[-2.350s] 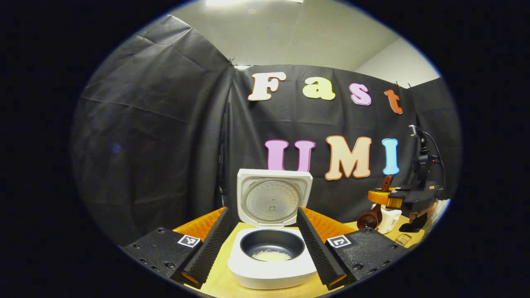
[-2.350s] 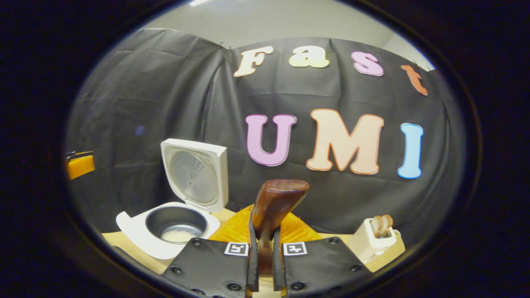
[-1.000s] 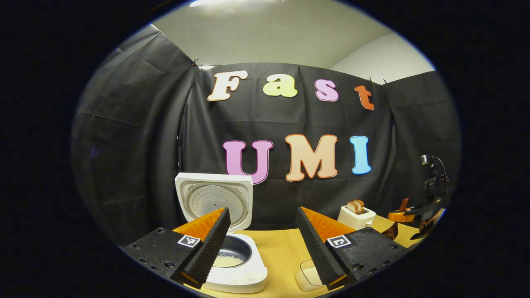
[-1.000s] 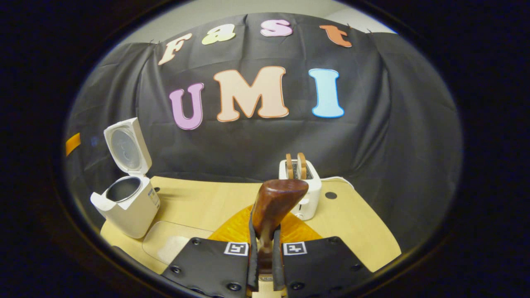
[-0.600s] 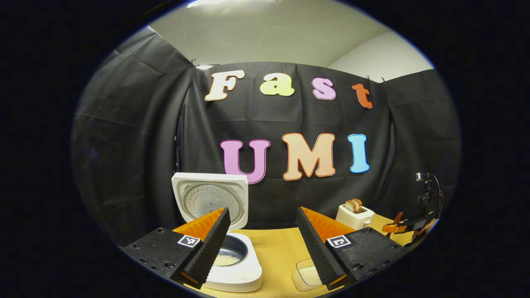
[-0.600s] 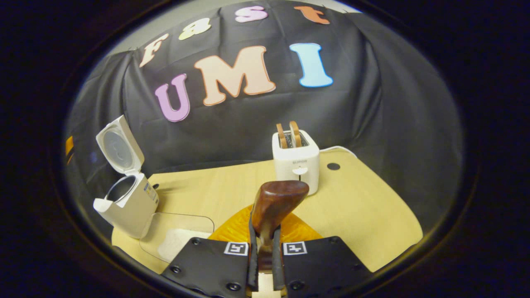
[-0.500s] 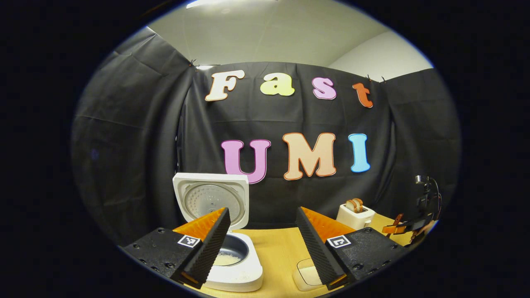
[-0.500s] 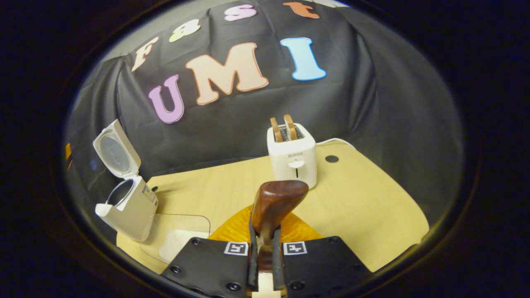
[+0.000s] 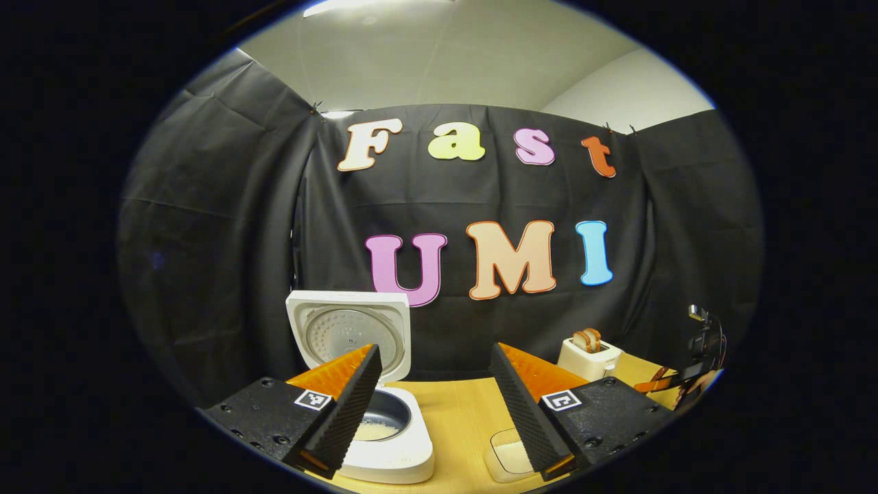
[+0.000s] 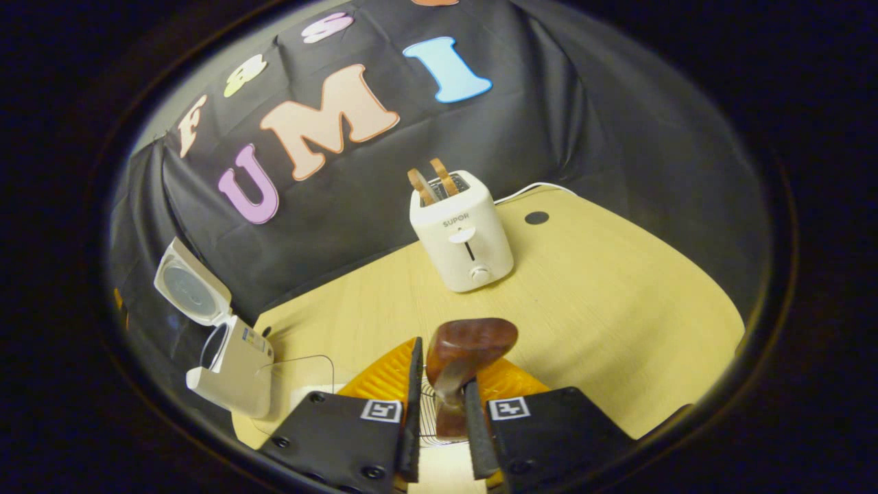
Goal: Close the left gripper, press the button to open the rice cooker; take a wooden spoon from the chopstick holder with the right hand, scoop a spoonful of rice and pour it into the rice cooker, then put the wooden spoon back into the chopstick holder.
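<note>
The white rice cooker (image 9: 384,446) stands with its lid up and rice in its dark pot, low on the left behind my left gripper (image 9: 435,353). That gripper is open and holds nothing. In the right gripper view the cooker (image 10: 230,363) is at the far left. My right gripper (image 10: 442,384) points down at the table, with the brown wooden spoon (image 10: 470,343) standing between its fingers. A gap shows between the left finger and the spoon's handle, and the wire mesh of the chopstick holder (image 10: 426,412) shows through it. The spoon's bowl is hidden below.
A clear tray of rice (image 9: 511,453) lies right of the cooker, also seen as the clear tray (image 10: 302,377). A white toaster (image 10: 463,230) with two slices stands at the back of the wooden table (image 10: 617,309). The right gripper (image 9: 679,381) shows far right.
The right gripper has tipped further down towards the table, and its fingers have parted a little around the spoon's handle, which now leans. The left gripper has barely moved in the last half second.
</note>
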`<act>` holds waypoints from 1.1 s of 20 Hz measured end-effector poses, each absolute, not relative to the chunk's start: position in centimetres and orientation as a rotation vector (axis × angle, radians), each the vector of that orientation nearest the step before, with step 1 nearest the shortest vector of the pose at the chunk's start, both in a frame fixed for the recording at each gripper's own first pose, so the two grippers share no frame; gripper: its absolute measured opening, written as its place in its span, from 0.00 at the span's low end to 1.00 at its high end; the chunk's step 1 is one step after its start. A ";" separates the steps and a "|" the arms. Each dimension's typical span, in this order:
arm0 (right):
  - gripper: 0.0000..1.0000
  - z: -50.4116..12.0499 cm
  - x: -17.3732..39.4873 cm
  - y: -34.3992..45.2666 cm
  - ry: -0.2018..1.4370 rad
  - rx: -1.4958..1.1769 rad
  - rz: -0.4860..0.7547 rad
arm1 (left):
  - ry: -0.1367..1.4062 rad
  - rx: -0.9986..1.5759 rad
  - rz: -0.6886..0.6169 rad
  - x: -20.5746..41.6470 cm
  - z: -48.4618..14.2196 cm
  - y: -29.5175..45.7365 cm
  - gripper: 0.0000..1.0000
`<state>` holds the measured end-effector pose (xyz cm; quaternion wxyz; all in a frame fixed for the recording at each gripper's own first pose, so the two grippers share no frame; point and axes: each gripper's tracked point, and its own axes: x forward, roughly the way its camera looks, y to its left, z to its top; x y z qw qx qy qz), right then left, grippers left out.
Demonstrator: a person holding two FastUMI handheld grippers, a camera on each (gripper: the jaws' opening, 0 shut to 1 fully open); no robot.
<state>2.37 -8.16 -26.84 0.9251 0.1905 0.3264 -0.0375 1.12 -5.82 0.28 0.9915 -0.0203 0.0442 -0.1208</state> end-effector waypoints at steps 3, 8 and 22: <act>0.51 -25.3 2.5 -9.4 0.629 0.381 -0.097 | 0.085 -0.042 -0.248 1.2 0.4 -6.2 0.95; 0.86 -21.2 2.0 -12.7 0.520 0.247 -0.170 | 0.082 -0.041 -0.249 1.9 0.5 -6.1 0.93; 1.00 -11.6 1.1 -10.6 0.331 0.000 -0.108 | 0.071 -0.025 -0.180 11.8 3.7 0.9 0.93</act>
